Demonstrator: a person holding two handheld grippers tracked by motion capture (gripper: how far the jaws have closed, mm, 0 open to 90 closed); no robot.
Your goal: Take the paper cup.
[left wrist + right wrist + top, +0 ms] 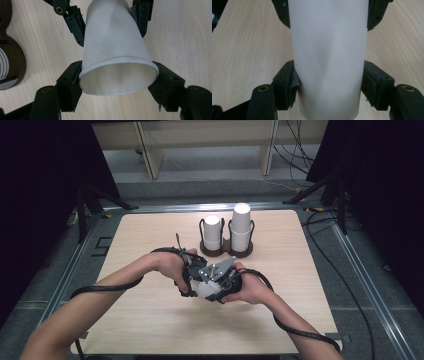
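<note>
A white paper cup point(205, 290) lies on its side just above the light wooden table point(150, 320), held between both hands at the table's middle. In the left gripper view my left gripper point(117, 85) is shut on the cup point(115, 47) at its open rim, and the rim is squeezed slightly oval. In the right gripper view my right gripper point(329, 85) is shut on the cup's wall point(329, 50) nearer the base. Each view shows the other gripper's jaws on the cup's far part. From above, the left gripper point(189, 279) and the right gripper point(220, 279) meet at the cup.
A dark brown two-ring holder point(226, 252) stands behind the hands with a short stack of white cups point(212, 231) on the left and a taller stack point(241, 226) on the right. Its base edge point(11, 62) shows in the left gripper view. Cables trail from both grippers.
</note>
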